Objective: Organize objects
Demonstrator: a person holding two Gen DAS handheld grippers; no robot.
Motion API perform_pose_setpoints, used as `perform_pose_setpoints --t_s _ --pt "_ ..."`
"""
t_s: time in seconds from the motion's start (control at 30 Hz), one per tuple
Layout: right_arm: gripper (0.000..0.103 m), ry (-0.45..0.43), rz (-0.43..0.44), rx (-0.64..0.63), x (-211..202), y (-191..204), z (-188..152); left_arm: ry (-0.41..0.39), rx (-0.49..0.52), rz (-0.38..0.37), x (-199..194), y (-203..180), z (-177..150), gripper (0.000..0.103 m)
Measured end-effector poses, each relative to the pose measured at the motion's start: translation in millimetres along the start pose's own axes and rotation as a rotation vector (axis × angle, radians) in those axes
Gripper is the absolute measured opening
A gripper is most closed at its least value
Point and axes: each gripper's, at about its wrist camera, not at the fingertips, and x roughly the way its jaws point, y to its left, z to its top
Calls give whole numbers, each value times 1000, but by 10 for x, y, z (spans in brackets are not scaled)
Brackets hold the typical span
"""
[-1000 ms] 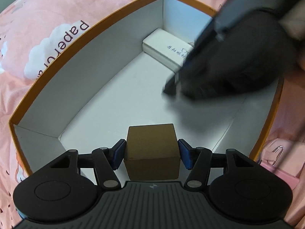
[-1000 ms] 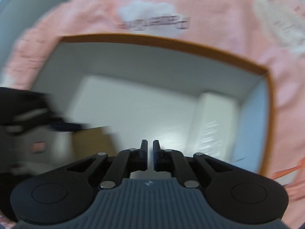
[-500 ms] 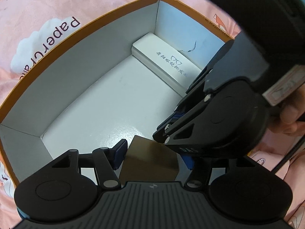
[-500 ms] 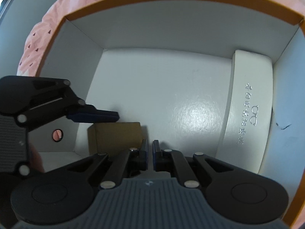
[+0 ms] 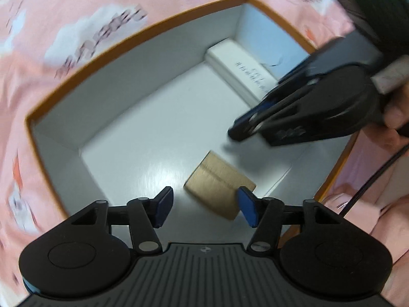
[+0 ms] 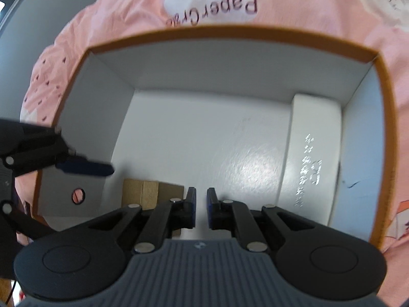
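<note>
The left gripper [image 5: 202, 207], jaws wide and closing slightly on nothing, is lifting off the brown box [image 5: 221, 188] now lying below it in the tray [image 5: 143, 58], so that item is placed.

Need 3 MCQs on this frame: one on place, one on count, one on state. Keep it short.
1. Where is the brown cardboard box?
A. on the pink cloth
B. on the floor of the orange-rimmed tray
C. on top of the white case

2. How many items lie inside the orange-rimmed tray?
A. one
B. two
C. four

3. The left gripper is:
A. clamped on the brown cardboard box
B. open, not holding anything
C. shut tight on nothing

Key: 1 B, it rests on the tray's white floor. 2 B, only the brown box and the white case lie there. 3 B, its blue pads stand apart above the box, which lies free below.
</note>
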Motion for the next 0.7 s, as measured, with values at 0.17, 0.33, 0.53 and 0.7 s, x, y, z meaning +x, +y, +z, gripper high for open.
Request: perform_pose_setpoints --t_s 0.17,0.33,0.53,0.7 --pt "9 -7 -5 -27 -173 13 -51 -10 -161 -106 50 123 -13 63" --pt "7 -3 -86 -36 -275 -45 -196 -17 -265 -75 167 128 74 64" --pt "7 -23 -136 -41 -464 -203 -298 1 -286 -21 304 20 226 59" --pt "7 -41 -179 -92 -573 -299 -337 -28 -77 12 349 -239 334 58"
